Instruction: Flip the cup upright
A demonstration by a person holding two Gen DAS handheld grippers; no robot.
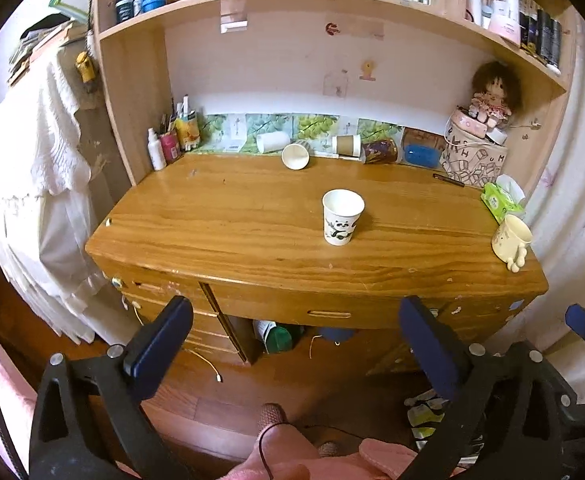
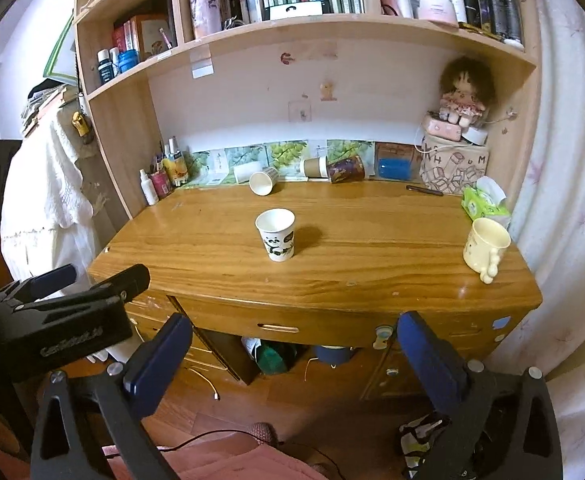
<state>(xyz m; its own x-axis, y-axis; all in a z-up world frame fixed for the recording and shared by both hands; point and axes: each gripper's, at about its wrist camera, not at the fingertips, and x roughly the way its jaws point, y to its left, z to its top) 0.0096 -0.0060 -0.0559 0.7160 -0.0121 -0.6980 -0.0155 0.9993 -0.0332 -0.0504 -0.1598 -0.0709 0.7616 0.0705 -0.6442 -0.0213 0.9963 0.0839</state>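
A white paper cup with a panda print (image 1: 342,217) stands upright, mouth up, in the middle of the wooden desk (image 1: 228,220); it also shows in the right wrist view (image 2: 276,234). My left gripper (image 1: 296,344) is open and empty, held back from the desk's front edge, above the floor. My right gripper (image 2: 294,350) is open and empty too, equally far back. In the right wrist view the left gripper's body (image 2: 64,312) shows at the left.
Several cups lie on their sides along the desk's back edge: a white one (image 1: 295,155), a brown one (image 1: 346,145), a dark patterned one (image 1: 380,151). A cream mug (image 1: 511,239) stands at the right edge, near a green tissue pack (image 1: 500,200). Bottles (image 1: 168,144) stand back left.
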